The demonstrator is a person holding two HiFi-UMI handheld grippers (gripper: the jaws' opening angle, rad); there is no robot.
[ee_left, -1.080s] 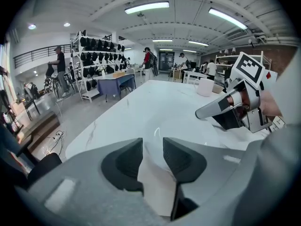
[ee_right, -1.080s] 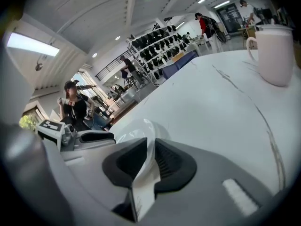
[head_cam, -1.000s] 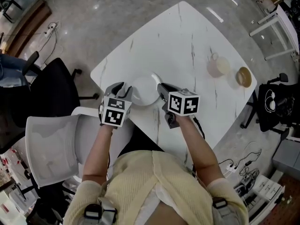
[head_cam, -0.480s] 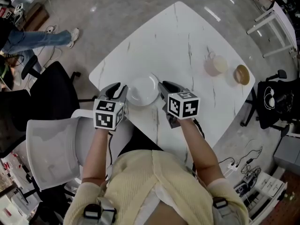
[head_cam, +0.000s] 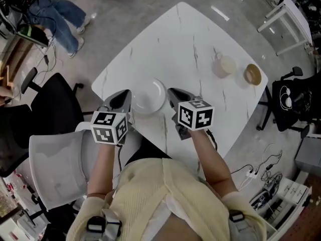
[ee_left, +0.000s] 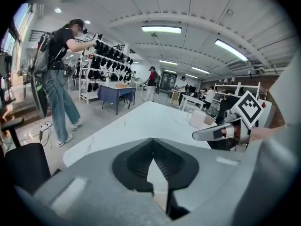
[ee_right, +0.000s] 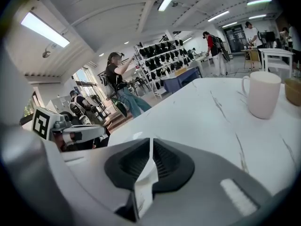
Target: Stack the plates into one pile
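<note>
A white plate (head_cam: pixel 148 97) lies on the white marble table (head_cam: pixel 190 39) near its front edge; I cannot tell how many plates are in it. My left gripper (head_cam: pixel 126 93) hangs at the plate's left rim. Its jaws have just been closing and now meet, with nothing between them in the left gripper view (ee_left: pixel 153 153). At the plate's right rim my right gripper (head_cam: pixel 171 91) has also just been closing. Only a thin slit remains (ee_right: pixel 150 140), showing white behind it, and no object is gripped. Each gripper view hides the plate behind the jaws.
A white mug (head_cam: pixel 223 64) and a brown bowl (head_cam: pixel 252 74) stand at the table's far right. A black office chair (head_cam: pixel 45 109) and a white chair (head_cam: pixel 55 159) stand left of the table. A person in jeans (head_cam: pixel 60 19) stands at the upper left.
Both grippers have lifted and drawn back a little from the plate, the left one more, and their jaws have closed. The plate stays on the table. A person has walked into view at upper left.
</note>
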